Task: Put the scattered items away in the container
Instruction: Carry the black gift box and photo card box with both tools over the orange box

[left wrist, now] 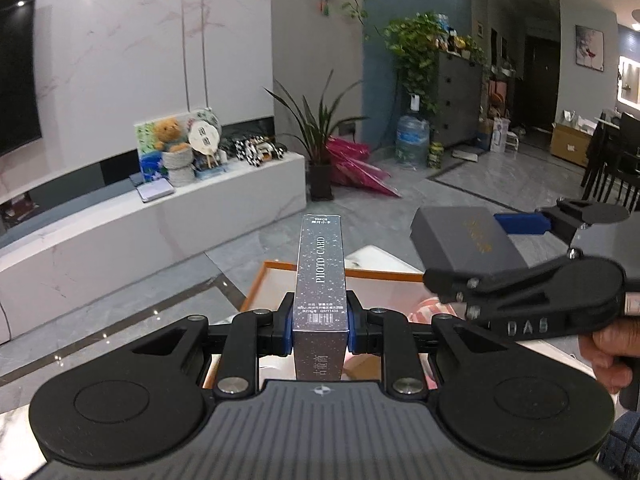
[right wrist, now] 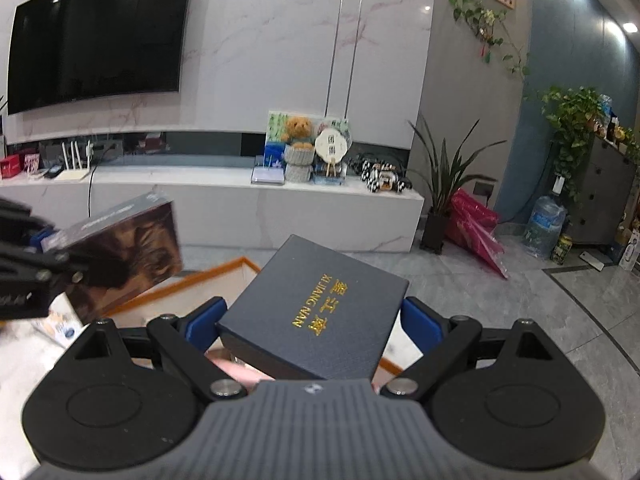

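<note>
Two boxes gripped above an orange-rimmed open cardboard container point(left wrist: 256, 286).

Left gripper point(left wrist: 319, 326) clamped narrow on a tall silver-speckled "PHOTO CARD" box point(left wrist: 320, 280), held on edge over the container; right gripper point(right wrist: 316, 322) spread wide yet pressing both sides of a flat dark-grey square gift box with gold lettering point(right wrist: 316, 308), just beside the other, near the container's far rim.

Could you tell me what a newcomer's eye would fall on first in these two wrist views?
First, the tall silver PHOTO CARD box, clamped upright in the left gripper at the centre of the left wrist view. Next, the flat dark navy box with gold lettering, held between the blue pads of the right gripper. Below both lies the orange-rimmed open container; behind stands a white marble TV bench.
</note>
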The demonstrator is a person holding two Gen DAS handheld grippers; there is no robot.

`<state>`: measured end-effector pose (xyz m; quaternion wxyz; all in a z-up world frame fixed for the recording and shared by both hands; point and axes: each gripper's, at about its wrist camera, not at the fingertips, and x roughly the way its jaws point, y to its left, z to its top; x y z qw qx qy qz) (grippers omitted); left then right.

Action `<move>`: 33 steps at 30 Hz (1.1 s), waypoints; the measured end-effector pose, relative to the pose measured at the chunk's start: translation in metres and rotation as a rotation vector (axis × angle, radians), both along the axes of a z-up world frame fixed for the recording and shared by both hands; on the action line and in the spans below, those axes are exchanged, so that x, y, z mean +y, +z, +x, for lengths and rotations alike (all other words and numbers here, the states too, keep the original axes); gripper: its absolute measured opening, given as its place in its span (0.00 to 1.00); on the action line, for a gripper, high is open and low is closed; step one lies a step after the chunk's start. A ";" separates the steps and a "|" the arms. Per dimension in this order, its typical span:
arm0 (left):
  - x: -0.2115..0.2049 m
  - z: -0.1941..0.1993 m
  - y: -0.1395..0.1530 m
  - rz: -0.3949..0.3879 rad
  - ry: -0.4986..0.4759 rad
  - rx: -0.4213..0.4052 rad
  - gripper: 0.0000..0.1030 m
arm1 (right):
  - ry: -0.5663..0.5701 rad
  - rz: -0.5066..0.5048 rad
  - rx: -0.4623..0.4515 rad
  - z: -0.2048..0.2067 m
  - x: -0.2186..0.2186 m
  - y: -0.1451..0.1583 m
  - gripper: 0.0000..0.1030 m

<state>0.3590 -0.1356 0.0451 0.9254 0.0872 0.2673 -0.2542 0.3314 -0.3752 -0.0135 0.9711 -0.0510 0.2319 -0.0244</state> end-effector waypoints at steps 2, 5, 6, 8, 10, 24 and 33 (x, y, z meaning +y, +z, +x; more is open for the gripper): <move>-0.005 0.008 -0.009 0.009 -0.006 0.020 0.26 | 0.009 -0.001 0.016 0.002 -0.003 -0.007 0.91; -0.014 0.016 -0.024 0.029 -0.014 0.053 0.26 | 0.016 -0.007 0.036 0.004 -0.007 -0.019 0.91; -0.016 0.018 -0.029 0.035 -0.017 0.063 0.26 | 0.016 -0.008 0.043 0.006 -0.008 -0.023 0.91; -0.018 0.022 -0.038 0.042 -0.020 0.082 0.26 | 0.016 -0.007 0.056 0.008 -0.009 -0.030 0.91; -0.019 0.026 -0.046 0.048 -0.020 0.099 0.26 | 0.018 -0.004 0.069 0.011 -0.010 -0.037 0.91; -0.035 0.037 -0.083 0.101 -0.026 0.183 0.26 | 0.005 0.000 0.131 0.023 -0.022 -0.065 0.91; -0.039 0.040 -0.090 0.108 -0.019 0.207 0.26 | 0.000 -0.009 0.167 0.030 -0.022 -0.074 0.91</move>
